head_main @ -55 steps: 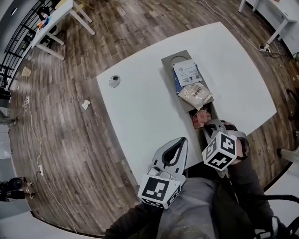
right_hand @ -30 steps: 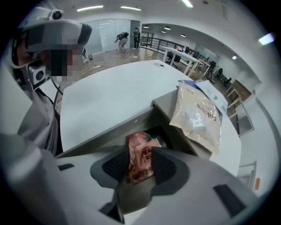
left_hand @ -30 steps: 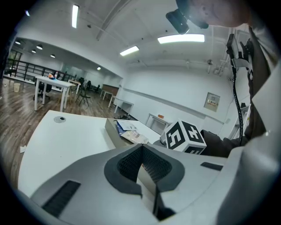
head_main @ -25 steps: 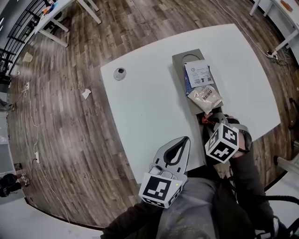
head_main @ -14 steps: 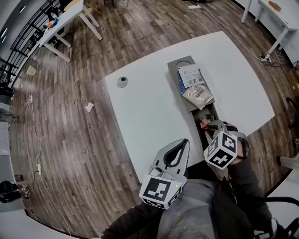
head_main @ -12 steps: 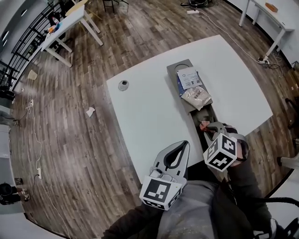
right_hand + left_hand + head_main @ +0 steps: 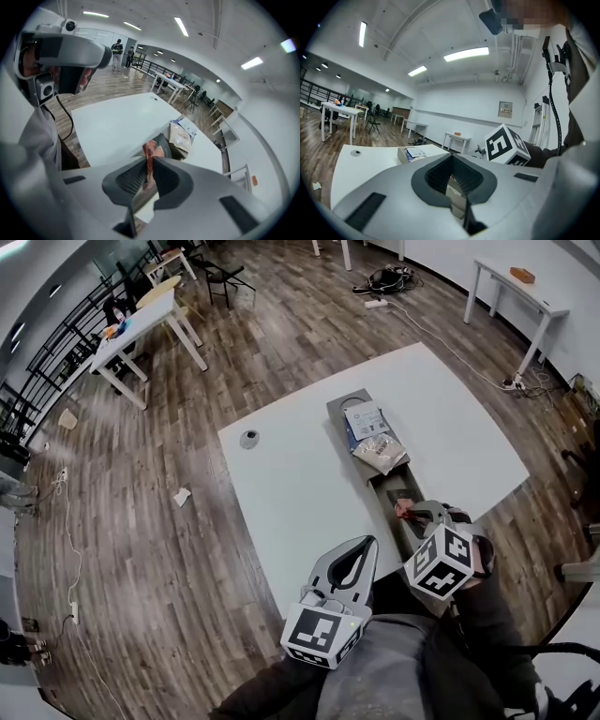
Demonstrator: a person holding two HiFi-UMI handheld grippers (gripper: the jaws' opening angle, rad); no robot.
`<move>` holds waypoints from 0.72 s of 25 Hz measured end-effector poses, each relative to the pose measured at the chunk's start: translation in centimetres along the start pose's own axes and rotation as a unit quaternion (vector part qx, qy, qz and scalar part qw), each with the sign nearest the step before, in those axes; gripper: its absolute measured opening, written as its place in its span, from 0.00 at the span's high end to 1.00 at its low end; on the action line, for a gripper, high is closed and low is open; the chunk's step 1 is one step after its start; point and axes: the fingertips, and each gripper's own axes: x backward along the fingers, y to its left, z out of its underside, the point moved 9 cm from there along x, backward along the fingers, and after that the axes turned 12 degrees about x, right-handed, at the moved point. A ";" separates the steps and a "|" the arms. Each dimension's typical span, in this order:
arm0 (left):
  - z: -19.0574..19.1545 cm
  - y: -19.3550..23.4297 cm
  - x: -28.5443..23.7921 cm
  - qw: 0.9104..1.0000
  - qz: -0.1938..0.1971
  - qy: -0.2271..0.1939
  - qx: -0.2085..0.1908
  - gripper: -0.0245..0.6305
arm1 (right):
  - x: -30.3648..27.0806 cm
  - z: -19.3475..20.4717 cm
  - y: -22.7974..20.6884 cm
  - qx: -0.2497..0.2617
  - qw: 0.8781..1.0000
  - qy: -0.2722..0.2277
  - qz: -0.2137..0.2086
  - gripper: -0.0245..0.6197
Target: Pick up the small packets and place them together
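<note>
right gripper (image 7: 149,161): jaws clamped on a small reddish packet (image 7: 148,151). it's pinched edge-on at the tips, upper part sticking out past them. jaws have just been closing, with the packet between them. the gripper points steeply down toward the desk (image 7: 281,484). in the head view the reddish packet sits over the near end of the long grey tray (image 7: 373,486). can't tell if it clears the tray floor or touches it.

left gripper (image 7: 452,158): jaws together, nothing between them. it's held close to the person's body at the near desk edge, just left of the right gripper, pointing roughly level across the desk.

the tray lies on the desk, running away from the person. 2 more packets are in it, past the reddish one:
- a beige packet (image 7: 380,454) about mid-tray
- a white-and-blue packet (image 7: 366,418) just beyond it; the 2 touch or overlap at their edges

the far end of the tray is a bare patch with a round outline.

a small round grey object (image 7: 249,439) sits alone on the desk, well left of the tray, near the far-left corner.

around the desk: wood floor (image 7: 141,521), other white tables (image 7: 150,315) further off, and a scrap of paper (image 7: 182,495) on the floor to the left.
</note>
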 end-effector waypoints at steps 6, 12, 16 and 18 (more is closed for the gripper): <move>-0.3 0.9 -1.2 1.000 -0.012 0.002 0.010 0.96 | 0.4 -1.0 -2.8 0.003 0.999 -0.028 0.017 0.89; -1.3 3.2 -3.3 0.998 -0.047 0.000 0.032 0.96 | -1.4 -2.8 -8.4 0.024 0.998 -0.049 0.034 0.89; -1.6 5.5 -4.7 0.996 -0.078 0.003 0.051 0.96 | -4.2 -3.7 -12.2 0.031 0.998 -0.051 0.031 0.89; -1.5 6.6 -5.5 0.994 -0.091 0.008 0.062 0.96 | -5.9 -3.9 -13.7 0.034 0.998 -0.054 0.025 0.89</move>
